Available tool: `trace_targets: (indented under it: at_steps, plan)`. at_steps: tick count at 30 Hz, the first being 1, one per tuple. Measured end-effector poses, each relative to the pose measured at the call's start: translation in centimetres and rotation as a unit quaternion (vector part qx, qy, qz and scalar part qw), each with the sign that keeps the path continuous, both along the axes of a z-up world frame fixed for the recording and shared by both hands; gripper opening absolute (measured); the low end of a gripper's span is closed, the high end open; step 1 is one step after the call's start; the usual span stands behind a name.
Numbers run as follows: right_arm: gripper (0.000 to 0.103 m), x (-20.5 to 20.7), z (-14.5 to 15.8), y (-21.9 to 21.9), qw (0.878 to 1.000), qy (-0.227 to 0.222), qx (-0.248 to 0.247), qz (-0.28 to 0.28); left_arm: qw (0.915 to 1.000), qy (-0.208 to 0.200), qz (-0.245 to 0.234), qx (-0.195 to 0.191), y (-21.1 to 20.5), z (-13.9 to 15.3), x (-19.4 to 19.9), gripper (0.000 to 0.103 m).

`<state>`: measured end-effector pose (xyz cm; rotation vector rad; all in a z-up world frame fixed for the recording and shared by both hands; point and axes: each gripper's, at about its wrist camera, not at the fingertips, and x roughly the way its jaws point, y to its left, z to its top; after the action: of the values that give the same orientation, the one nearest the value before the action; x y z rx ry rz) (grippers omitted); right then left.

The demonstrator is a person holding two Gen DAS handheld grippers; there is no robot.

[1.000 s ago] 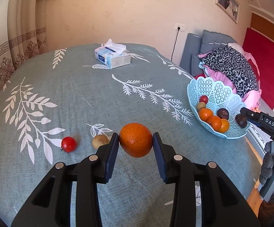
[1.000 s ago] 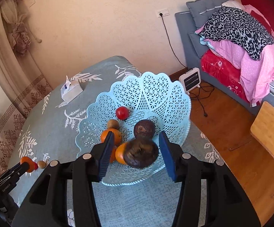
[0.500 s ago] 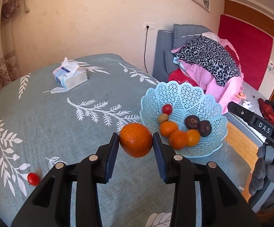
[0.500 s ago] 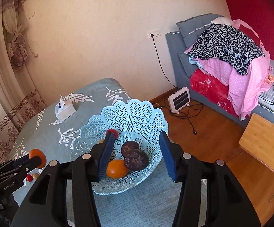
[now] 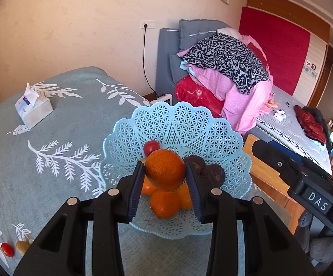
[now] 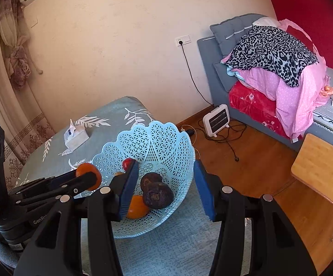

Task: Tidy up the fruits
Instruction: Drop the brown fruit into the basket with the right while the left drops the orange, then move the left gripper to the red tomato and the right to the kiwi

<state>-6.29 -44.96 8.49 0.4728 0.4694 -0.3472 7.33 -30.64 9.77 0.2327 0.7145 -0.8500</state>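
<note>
My left gripper (image 5: 164, 168) is shut on an orange (image 5: 165, 169) and holds it over the near side of a light blue lattice basket (image 5: 177, 115). Inside the basket lie a small red fruit (image 5: 151, 147), several oranges (image 5: 164, 204) and two dark fruits (image 5: 212, 173). In the right wrist view, my right gripper (image 6: 164, 184) stands open with nothing between its pads, just in front of the basket (image 6: 157, 133) and above the dark fruits (image 6: 157, 194). The held orange (image 6: 88, 176) shows at the left there. A small red fruit (image 5: 7, 249) and a brownish fruit (image 5: 22, 246) lie on the table at the lower left.
A tissue box (image 5: 34, 109) sits at the far left of the grey-green leaf-print tablecloth (image 5: 63, 184). Beyond the table's right edge are wooden floor, a white heater (image 6: 217, 119), a wooden stool top (image 6: 322, 168) and a sofa with piled bedding (image 5: 223, 69).
My left gripper carried the orange rightwards across the table to the basket. My right gripper let the dark fruit go into the basket and drew back from it.
</note>
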Motion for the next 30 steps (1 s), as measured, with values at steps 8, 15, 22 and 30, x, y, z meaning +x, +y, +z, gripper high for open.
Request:
trace_targets:
  at_steps: [8,15,22,30]
  plan:
    - [0.053,0.1,-0.2,-0.3,1.0,0.001,0.01,-0.004,0.9997,-0.014,0.014,-0.017,-0.6,0.2,0.3,0.074]
    - [0.061,0.0,-0.3,-0.2,1.0,0.0,0.011,-0.011,0.9982,-0.009,0.054,-0.024,1.9,0.4,1.7,0.08]
    - [0.07,0.4,-0.6,0.7,1.0,0.0,0.01,0.0,0.9918,-0.058,0.114,-0.007,4.8,1.0,1.8,0.091]
    - [0.07,1.3,-0.8,2.8,1.0,0.006,-0.005,0.027,0.9835,-0.05,0.174,0.006,9.2,0.9,3.3,0.092]
